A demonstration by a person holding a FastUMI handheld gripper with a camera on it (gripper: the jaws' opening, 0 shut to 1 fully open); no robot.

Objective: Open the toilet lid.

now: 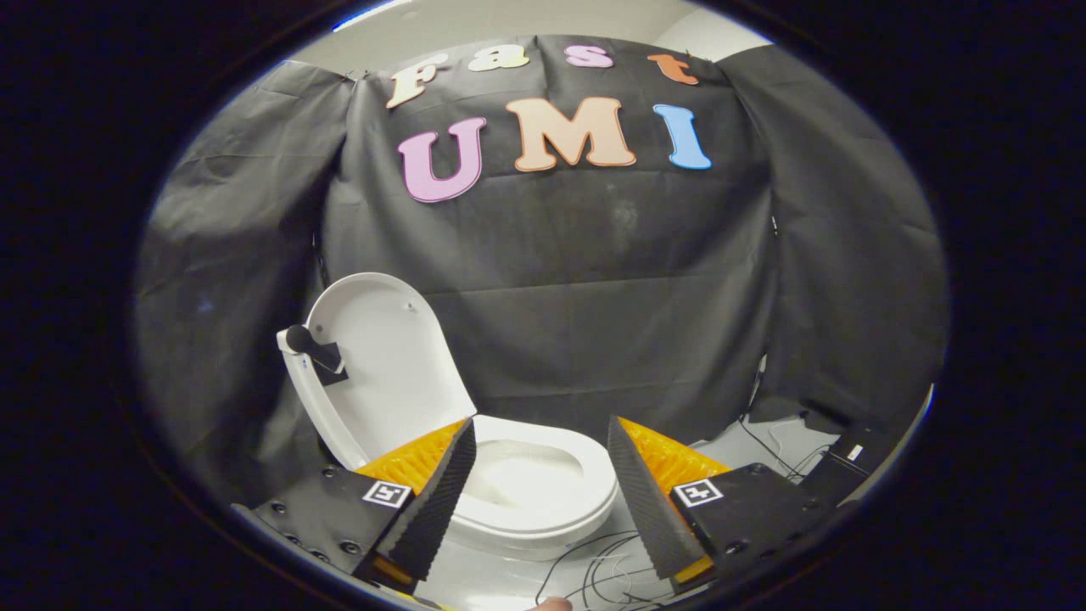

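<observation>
At the lower centre of the gripper view, the gripper is held with its two fingers spread wide apart and nothing between them. Neither finger touches any object. Each finger carries a ridged pad on its inner face and a small square marker tag on its base.

Just beyond the fingers, in the lower left-centre of the frame, stands a white toilet. Its lid is raised, standing nearly upright and tilted slightly back at the left of the bowl. The underside of the lid faces the camera. A small dark knob on a bracket is fixed at the left edge of the lid. The seat ring lies flat on the bowl, and the left finger overlaps its near left part in the frame.

Thin dark cables lie on the pale floor between the fingers and to the lower right. Black cloth hangs behind the toilet.
</observation>
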